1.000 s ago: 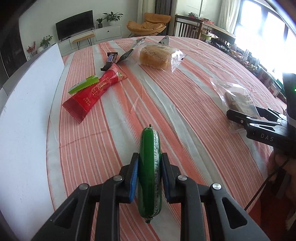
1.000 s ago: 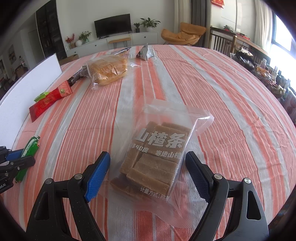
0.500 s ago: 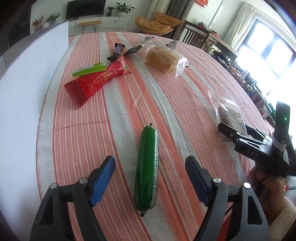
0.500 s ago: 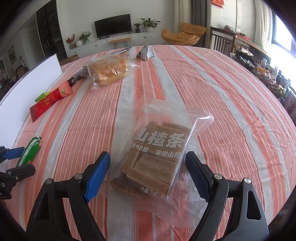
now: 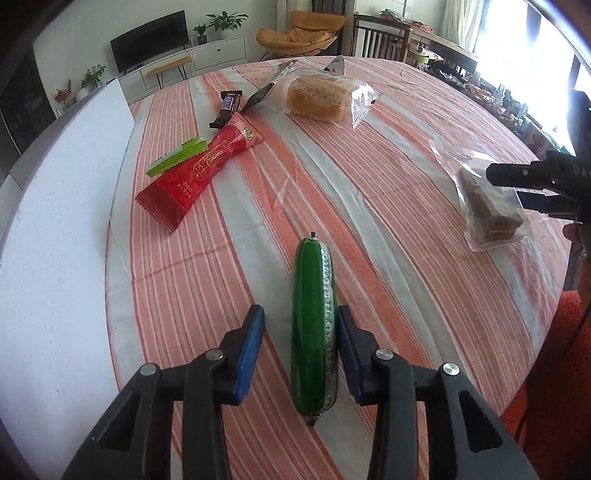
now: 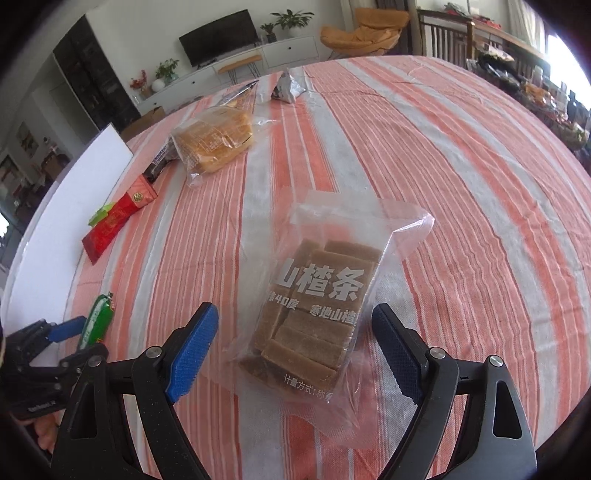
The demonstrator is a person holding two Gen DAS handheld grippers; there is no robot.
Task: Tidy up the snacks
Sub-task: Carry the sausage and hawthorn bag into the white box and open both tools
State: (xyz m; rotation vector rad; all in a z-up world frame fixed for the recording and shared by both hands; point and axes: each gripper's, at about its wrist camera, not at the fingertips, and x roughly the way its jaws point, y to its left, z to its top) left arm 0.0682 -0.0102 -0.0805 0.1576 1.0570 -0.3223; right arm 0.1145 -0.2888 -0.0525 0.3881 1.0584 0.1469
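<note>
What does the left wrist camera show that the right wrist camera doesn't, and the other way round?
Only left: the green sausage up close between the closing left hand-held gripper, one pad not yet touching. Only right: white printing on the clear bag of brown strips, which lies between the open right hand-held gripper. Both: striped tablecloth, bagged bread, red packet, white board.

We look from two gripper-mounted fisheyes, both tilted down over the striped tablecloth (image 5: 406, 155) toward the television (image 5: 149, 35). Our left wrist view sits close above the green sausage (image 5: 312, 325); our right, above the clear bag (image 6: 317, 306). Both share the bread (image 6: 214, 142) and red packet (image 5: 199, 173).
</note>
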